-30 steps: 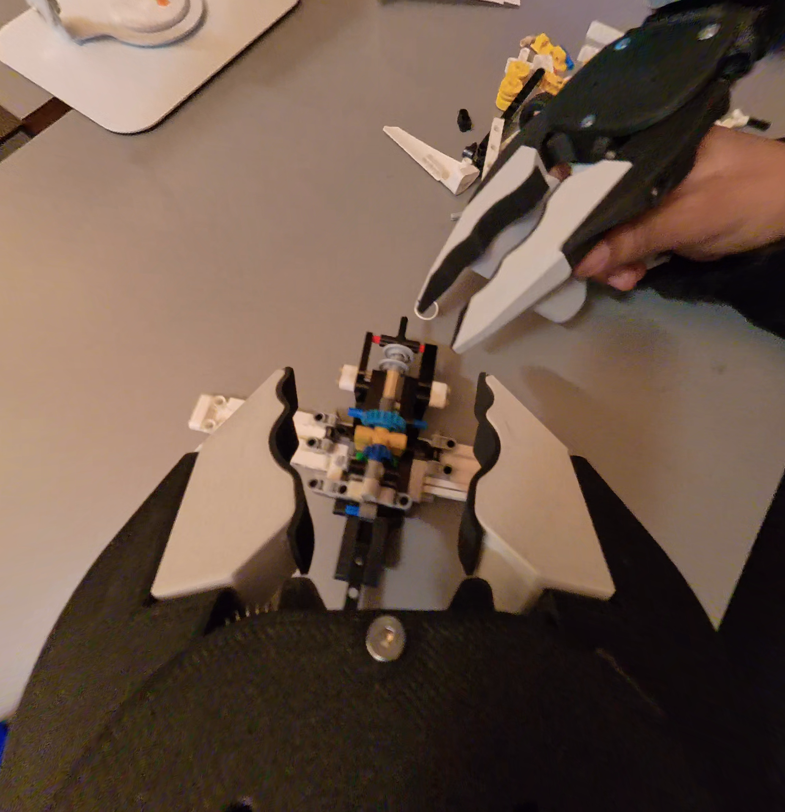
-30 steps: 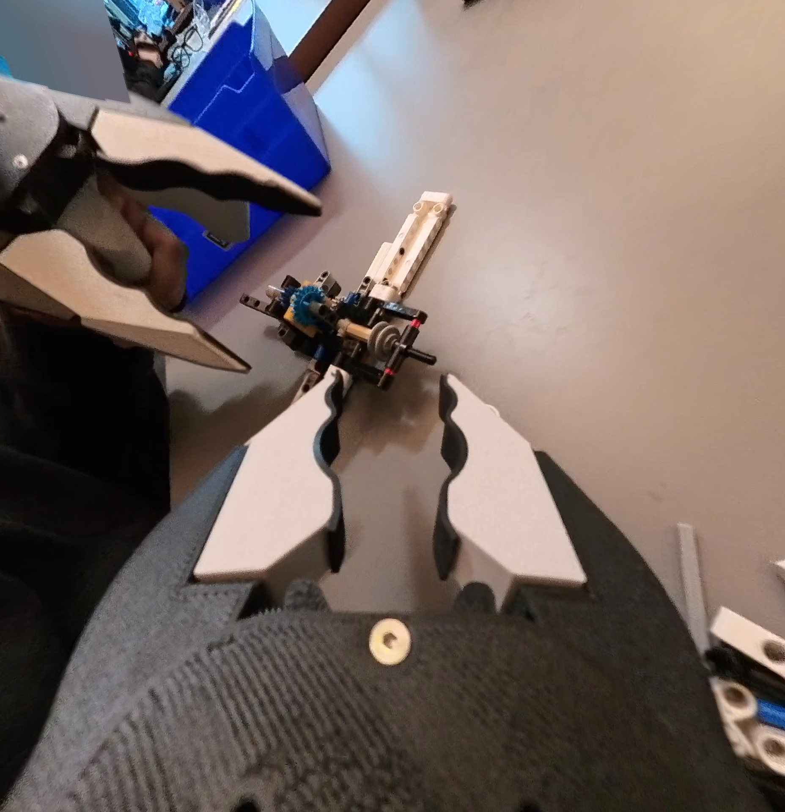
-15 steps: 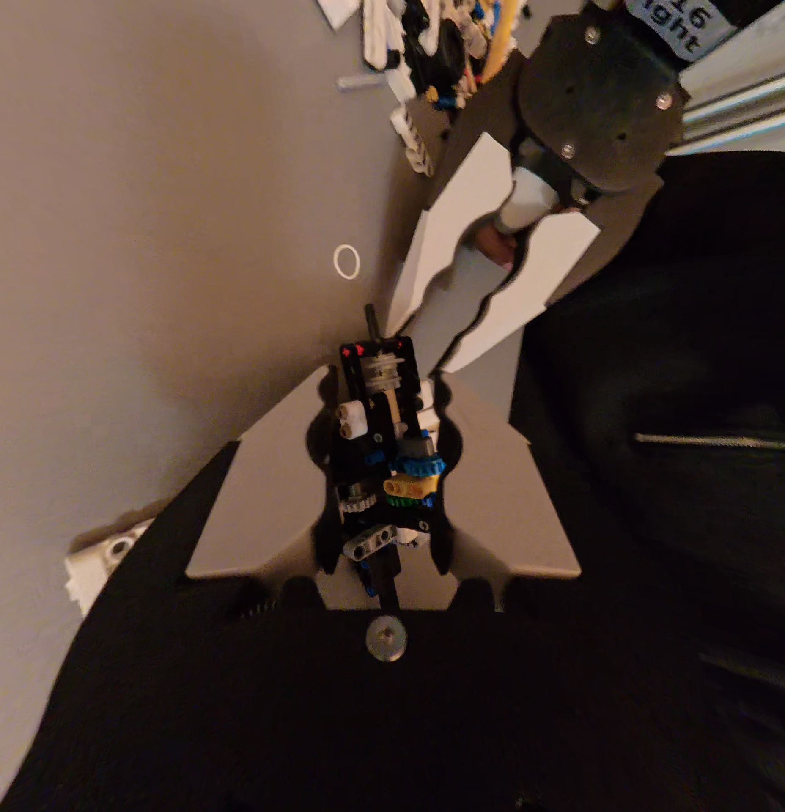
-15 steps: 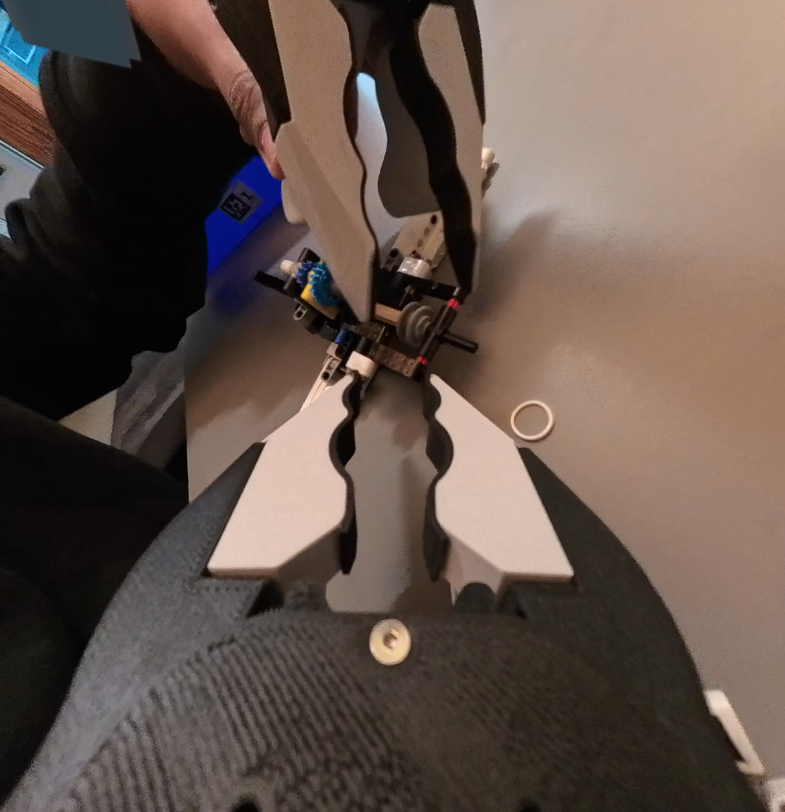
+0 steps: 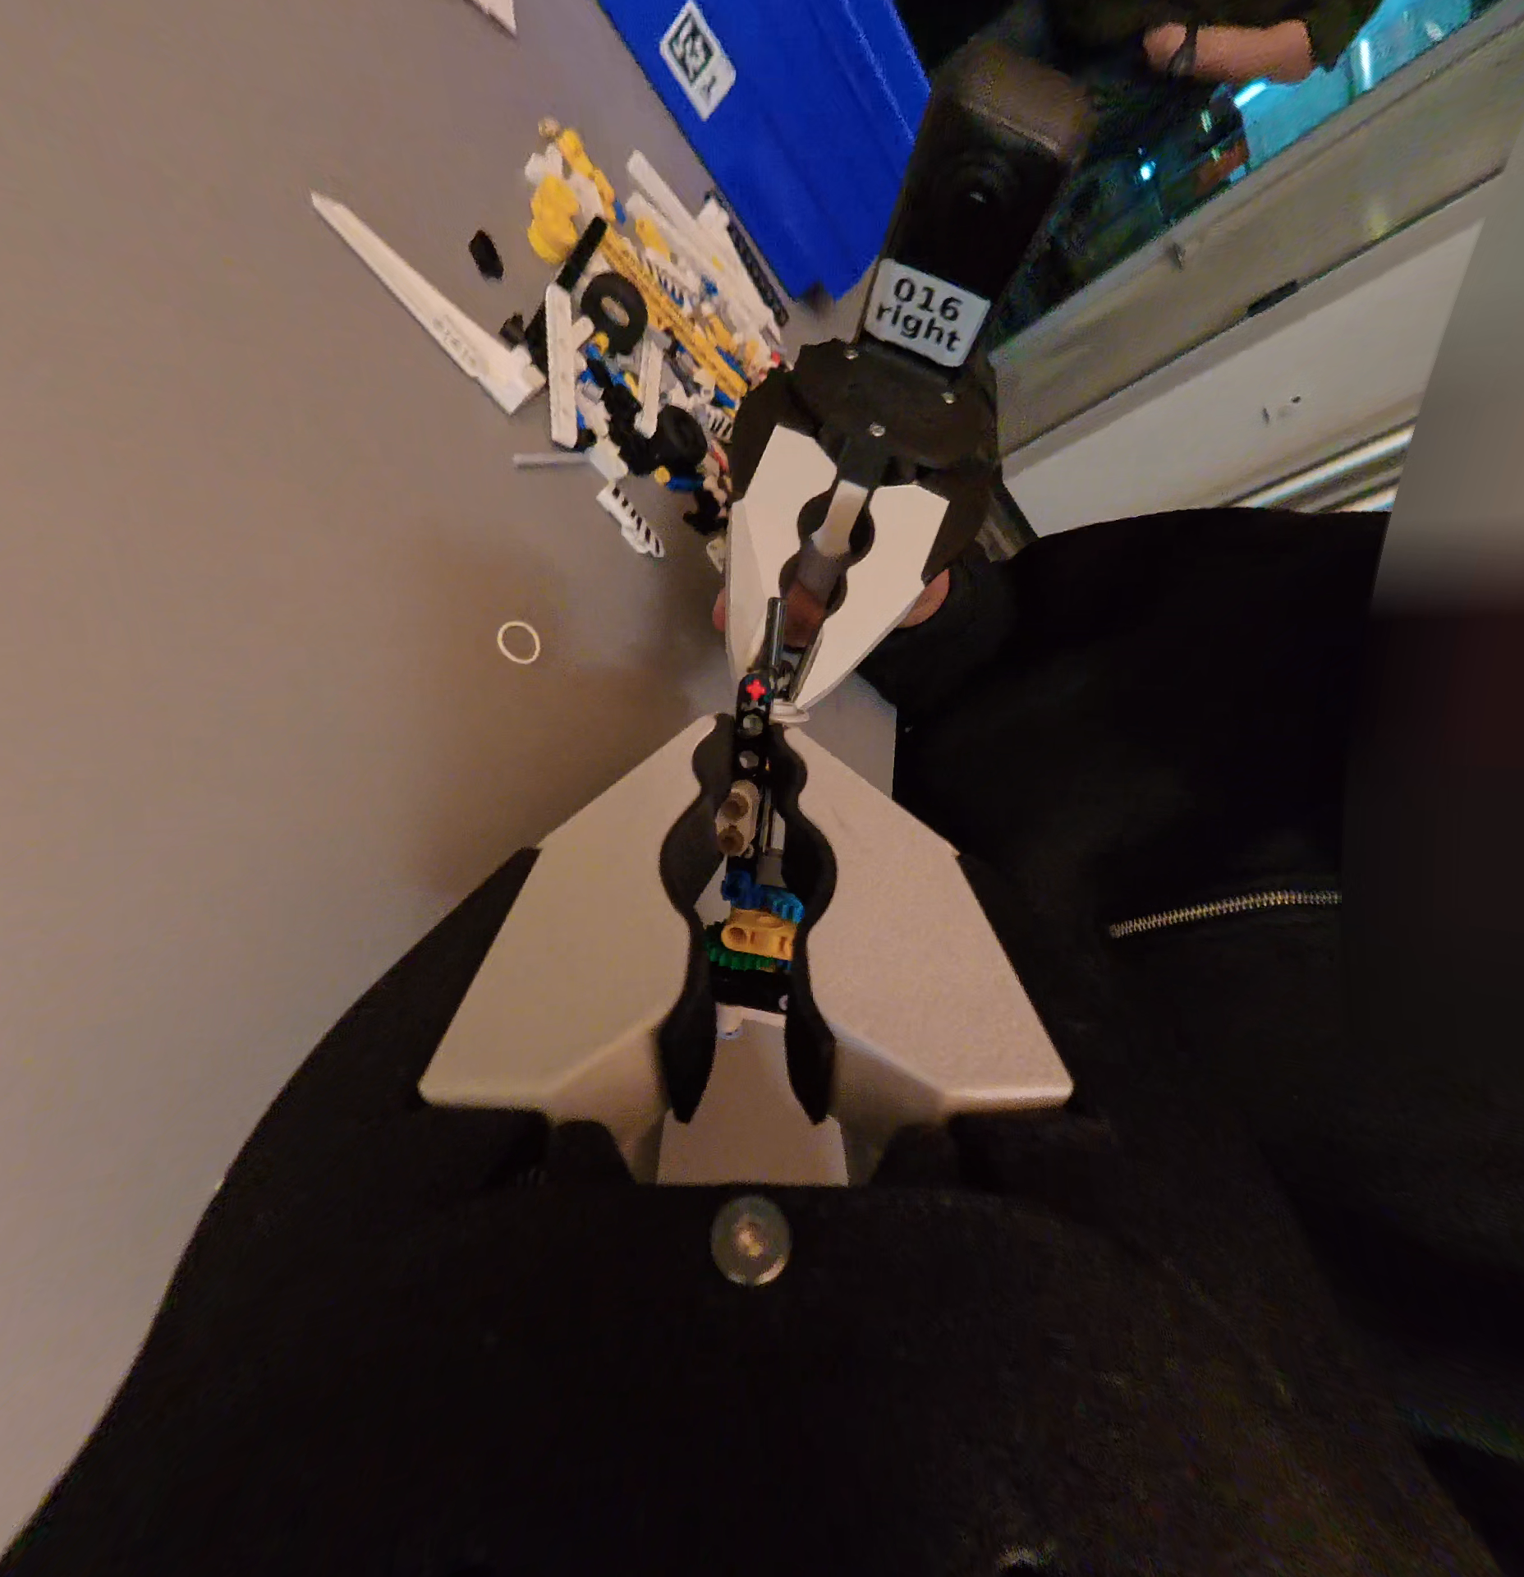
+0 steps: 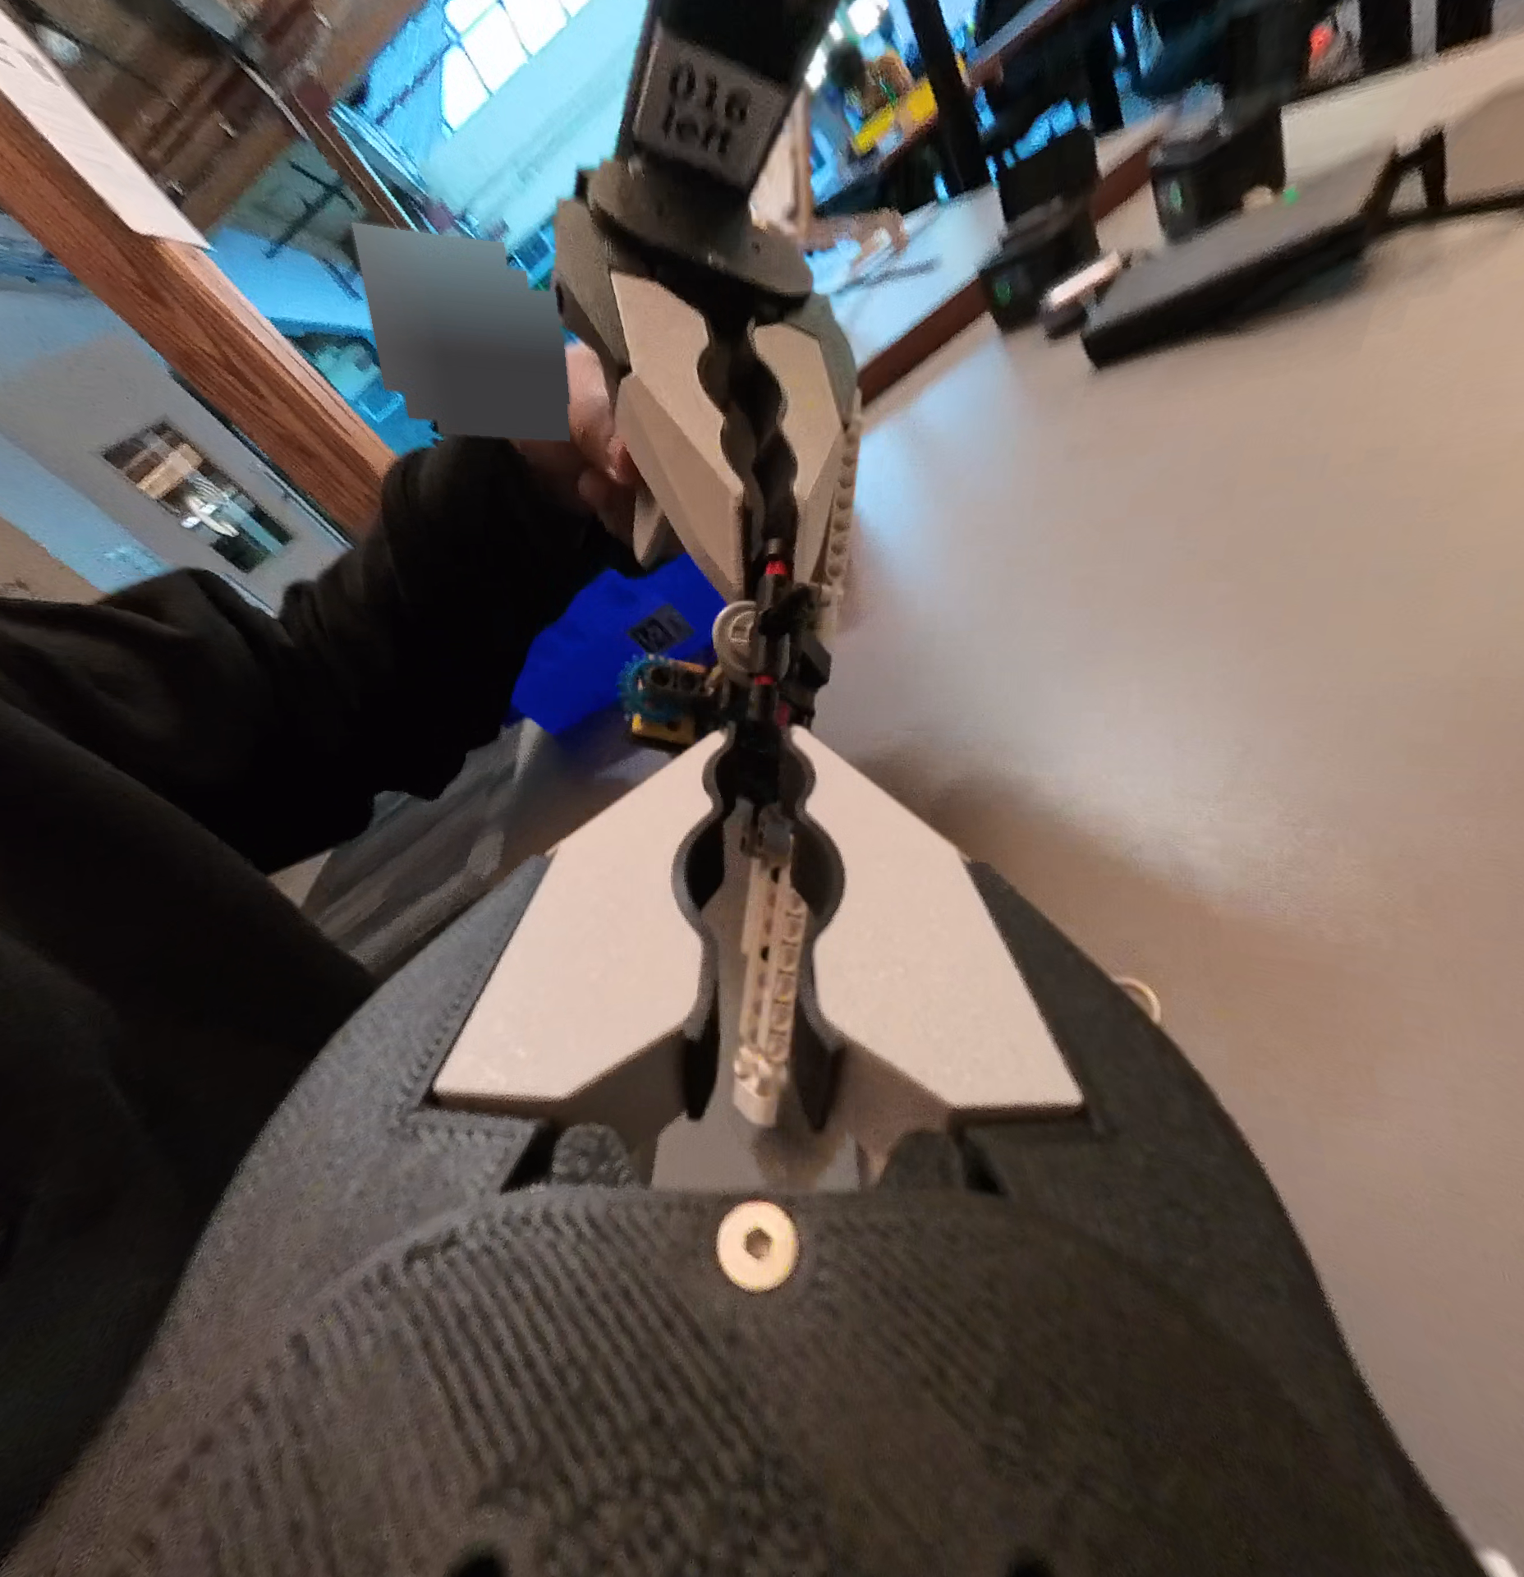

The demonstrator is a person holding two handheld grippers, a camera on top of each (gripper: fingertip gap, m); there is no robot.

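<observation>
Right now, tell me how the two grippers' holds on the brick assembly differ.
The left gripper clamps the brick assembly along its black frame, with the gears between its pads; the right gripper clamps the other end, a white beam lying between its fingers. The left points toward the parts pile; the right faces back at it. Both are shut on the same assembly, off the table.

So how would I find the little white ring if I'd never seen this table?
Start on the grey table at the heap of yellow, white and black building pieces beside the blue bin. Come from the heap toward the left gripper. The white ring lies alone on bare table, the only round, hollow thing there.
</observation>
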